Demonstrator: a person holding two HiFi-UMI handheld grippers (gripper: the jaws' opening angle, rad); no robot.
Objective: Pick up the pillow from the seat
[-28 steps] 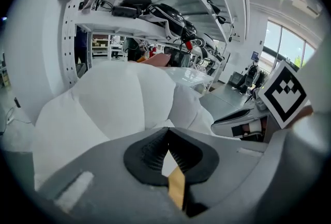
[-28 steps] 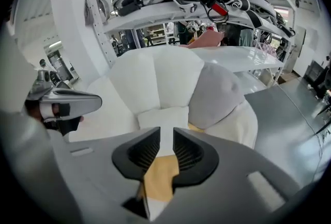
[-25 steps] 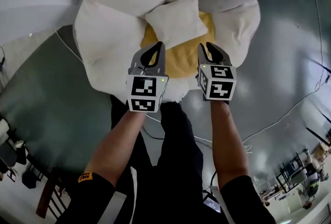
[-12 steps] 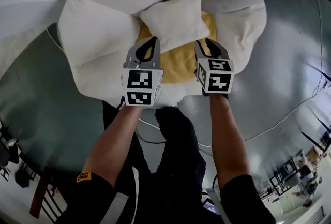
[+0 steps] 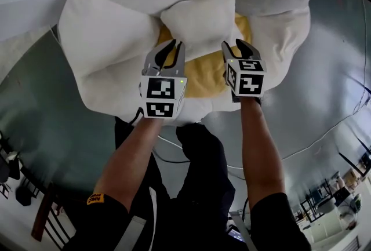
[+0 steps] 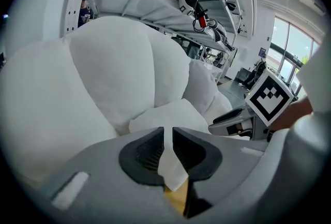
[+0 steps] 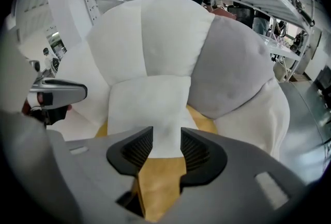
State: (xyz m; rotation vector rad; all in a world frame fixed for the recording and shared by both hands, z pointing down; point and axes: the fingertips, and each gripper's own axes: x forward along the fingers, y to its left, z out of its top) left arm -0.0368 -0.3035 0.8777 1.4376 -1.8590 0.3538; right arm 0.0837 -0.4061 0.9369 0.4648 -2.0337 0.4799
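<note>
Two grippers hover over the yellow seat point(image 5: 203, 79). The left gripper point(image 5: 173, 44) has its jaws narrowly parted. The right gripper point(image 5: 236, 44) has just opened wide, and neither presses on anything. Bare floor point(image 5: 52, 111) spreads at three and nine o'clock. White cushions point(image 5: 116, 41) ring the seat, and the pillow point(image 5: 200, 18) lies at its twelve o'clock edge.

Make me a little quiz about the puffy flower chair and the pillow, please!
1. True or false: the small white square fabric pillow lies on the floor.
2. The seat cushion of the big puffy white flower-shaped chair is: A blue, B yellow, C red.
3. Is the right gripper squeezing the pillow?

Key
1. False: it lies on the seat cushion.
2. B.
3. No: its jaws stand apart and have just been opening. The pillow's edge shows between them, not pinched.
</note>
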